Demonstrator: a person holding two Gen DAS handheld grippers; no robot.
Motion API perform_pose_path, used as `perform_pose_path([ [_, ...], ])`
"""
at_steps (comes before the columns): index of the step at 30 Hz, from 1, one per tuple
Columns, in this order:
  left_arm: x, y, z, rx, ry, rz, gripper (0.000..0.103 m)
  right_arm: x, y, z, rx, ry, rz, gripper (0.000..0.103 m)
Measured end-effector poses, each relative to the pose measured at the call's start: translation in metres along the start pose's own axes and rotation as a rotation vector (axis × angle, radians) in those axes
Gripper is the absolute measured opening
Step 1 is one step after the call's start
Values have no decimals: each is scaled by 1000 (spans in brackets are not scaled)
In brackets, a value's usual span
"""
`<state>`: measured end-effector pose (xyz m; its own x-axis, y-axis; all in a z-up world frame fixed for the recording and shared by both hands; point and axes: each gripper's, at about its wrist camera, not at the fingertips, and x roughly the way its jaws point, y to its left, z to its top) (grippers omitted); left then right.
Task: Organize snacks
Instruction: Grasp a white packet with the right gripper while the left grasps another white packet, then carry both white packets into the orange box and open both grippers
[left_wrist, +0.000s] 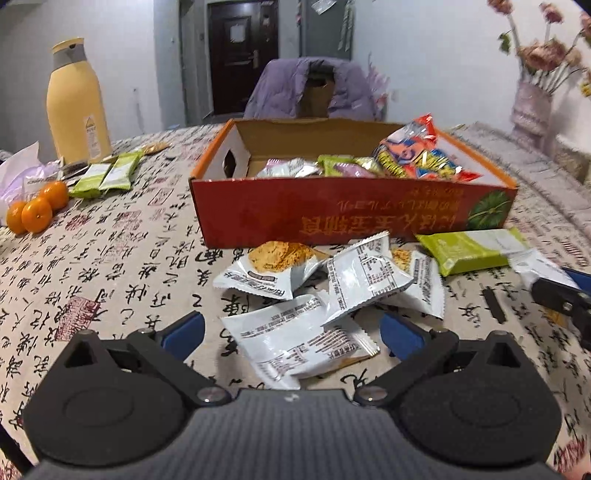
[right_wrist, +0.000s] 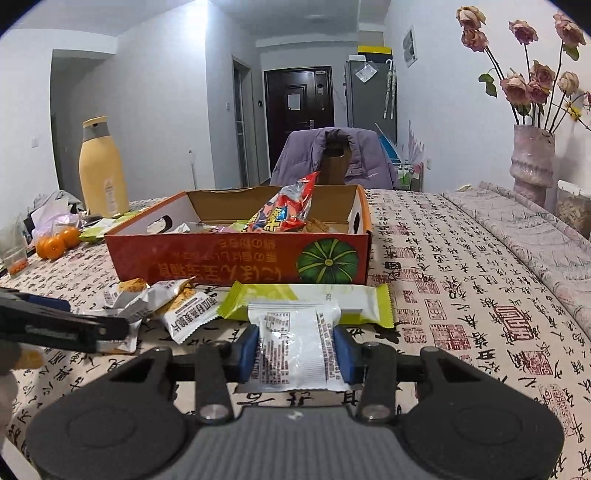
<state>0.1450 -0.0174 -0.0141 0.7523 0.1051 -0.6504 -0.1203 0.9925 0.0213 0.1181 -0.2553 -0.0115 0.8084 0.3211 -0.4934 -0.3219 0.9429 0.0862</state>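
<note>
A red cardboard box (left_wrist: 295, 218) stands on the table and holds several snack packets, among them a big red bag (left_wrist: 417, 151). It also shows in the right wrist view (right_wrist: 207, 258). In front of it lie several white cracker packets (left_wrist: 266, 269) and a green-and-white bar (left_wrist: 472, 249). My left gripper (left_wrist: 291, 328) is open around a white packet (left_wrist: 291, 339) lying on the table. My right gripper (right_wrist: 295, 349) is shut on a white packet (right_wrist: 295, 343), just in front of the green bar (right_wrist: 314, 302).
A yellow bottle (left_wrist: 75, 103), three oranges (left_wrist: 37, 210) and green bars (left_wrist: 105, 175) sit at the left. A vase of pink flowers (right_wrist: 532, 162) stands at the right. A chair with a purple jacket (right_wrist: 332, 155) is behind the table.
</note>
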Motion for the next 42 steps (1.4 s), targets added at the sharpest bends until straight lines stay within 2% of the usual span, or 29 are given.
perform_pose_path([
  [7,24,-11,6,-32,72,123,103,0,-3,-4,10,0,25,42],
  [13,21,-3,1,-50,78,123,103,1,-5,-7,24,2,30,43],
  [18,18,11,-4,-81,95,74,102,0,-3,-9,24,3,39,43],
  [20,15,14,-6,-77,90,67,99,0,-2,-9,24,3,44,43],
  [31,-4,30,-15,-70,30,45,55,-5,1,-11,19,-2,45,43],
  [35,-8,38,-18,-74,7,17,48,-5,2,-11,17,1,48,43],
  [37,-11,40,-20,-68,-13,13,41,-5,3,-11,15,4,49,43],
  [42,-16,40,-23,-48,-34,4,40,-6,6,-11,7,4,50,43],
])
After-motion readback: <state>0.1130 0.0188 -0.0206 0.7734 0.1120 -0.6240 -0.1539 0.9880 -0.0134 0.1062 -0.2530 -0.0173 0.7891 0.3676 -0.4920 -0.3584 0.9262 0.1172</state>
